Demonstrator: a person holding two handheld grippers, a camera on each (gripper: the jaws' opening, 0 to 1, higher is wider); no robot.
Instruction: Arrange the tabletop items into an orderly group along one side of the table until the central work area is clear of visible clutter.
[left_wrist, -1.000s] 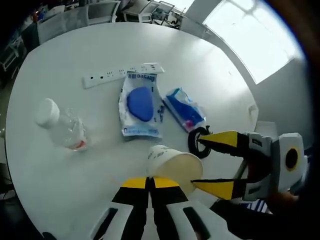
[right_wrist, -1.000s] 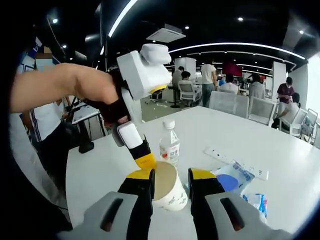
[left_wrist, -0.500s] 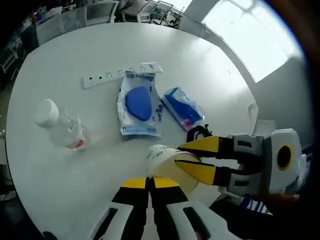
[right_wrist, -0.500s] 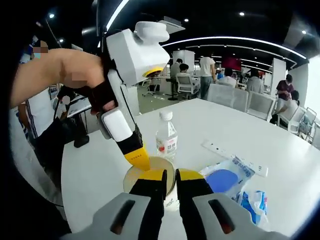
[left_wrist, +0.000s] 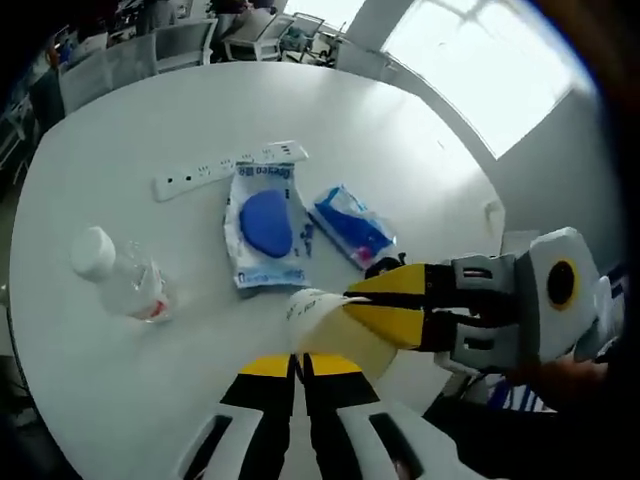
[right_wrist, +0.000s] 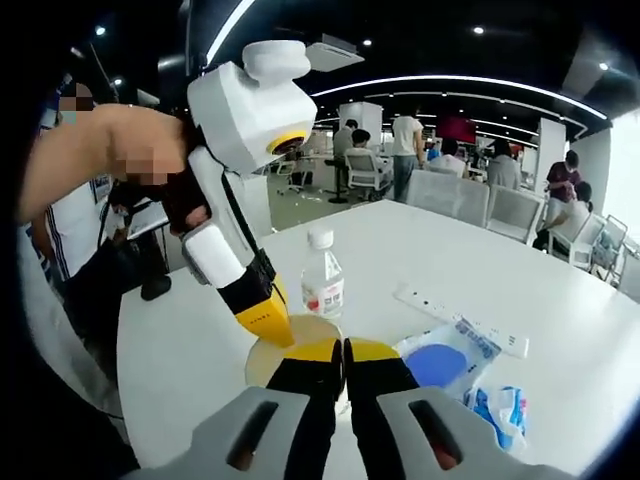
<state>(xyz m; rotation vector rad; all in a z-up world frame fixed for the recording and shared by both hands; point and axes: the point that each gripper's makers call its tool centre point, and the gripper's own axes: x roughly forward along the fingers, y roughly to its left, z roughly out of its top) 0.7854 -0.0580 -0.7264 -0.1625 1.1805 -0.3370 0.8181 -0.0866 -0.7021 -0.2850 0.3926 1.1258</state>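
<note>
Your right tool (left_wrist: 385, 308) pinches the cream paper cup (left_wrist: 335, 325) by its wall, lifting it off the white round surface (left_wrist: 120, 120); left tool (left_wrist: 298, 368) pressed together, idle, above the rim.

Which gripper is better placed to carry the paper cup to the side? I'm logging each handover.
Right. The right gripper has its jaws shut on the squashed beige paper cup. The left gripper sits shut beside the cup, holding nothing, so I would leave the cup with the right.
</note>
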